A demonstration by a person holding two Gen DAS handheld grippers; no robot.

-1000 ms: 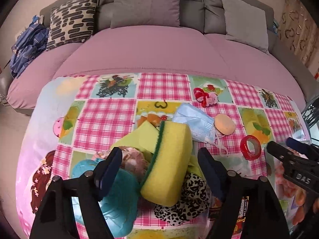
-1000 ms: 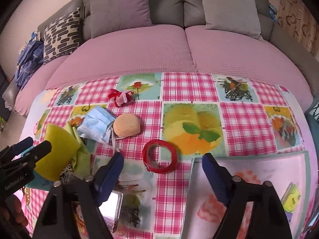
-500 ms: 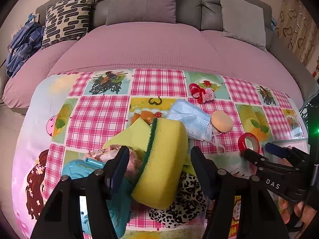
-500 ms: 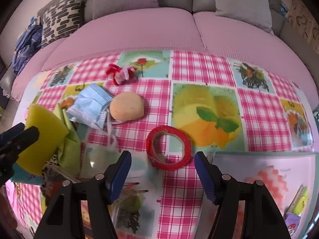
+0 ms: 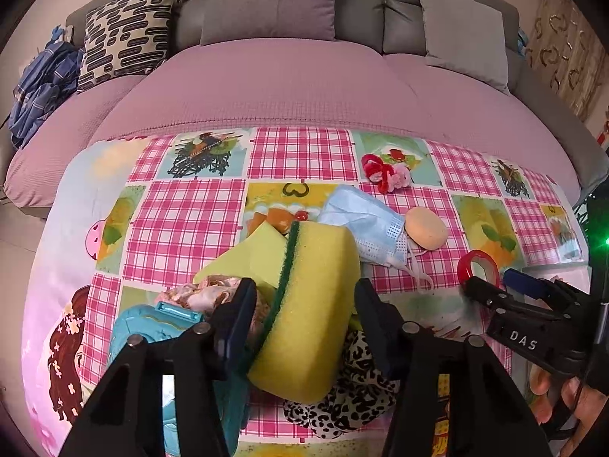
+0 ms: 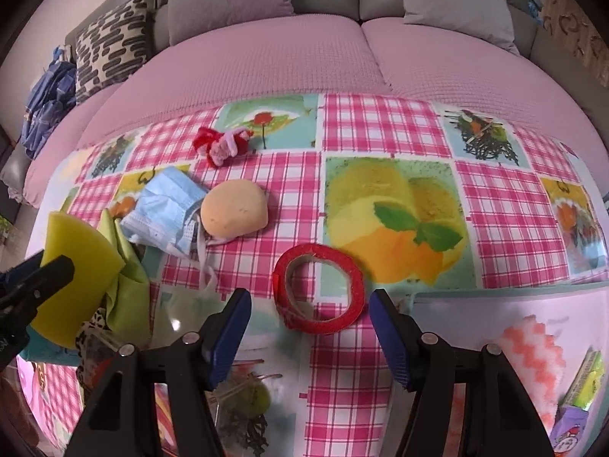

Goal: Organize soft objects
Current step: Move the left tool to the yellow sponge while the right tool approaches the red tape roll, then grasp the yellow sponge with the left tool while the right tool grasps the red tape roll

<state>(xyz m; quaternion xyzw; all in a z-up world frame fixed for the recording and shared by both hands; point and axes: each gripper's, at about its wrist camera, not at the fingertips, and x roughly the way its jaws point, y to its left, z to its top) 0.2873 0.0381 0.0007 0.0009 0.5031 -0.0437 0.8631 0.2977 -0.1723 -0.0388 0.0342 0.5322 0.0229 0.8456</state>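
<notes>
Both grippers have narrowed since the earlier frames, and the right one has sunk closer over the tape. At the lower centre of the left wrist view, the left gripper (image 5: 304, 316) is closing its jaws around one yellow sponge (image 5: 308, 304) with a green scouring edge; the pads flank the sponge's sides but a firm squeeze cannot be confirmed. The sponge leans on a pile, probably why it is taken edge-on: one green cloth (image 5: 251, 255), one teal case (image 5: 148, 335), one leopard-print fabric (image 5: 342, 400). In the right wrist view the right gripper (image 6: 308, 327) stands apart, empty, jaws either side of one red tape roll (image 6: 318, 289) at lower centre. Beyond lie one blue face mask (image 6: 163, 209), one orange puff (image 6: 234, 209) and one red-and-pink yarn toy (image 6: 222, 143) on the checked tablecloth (image 6: 380, 125).
</notes>
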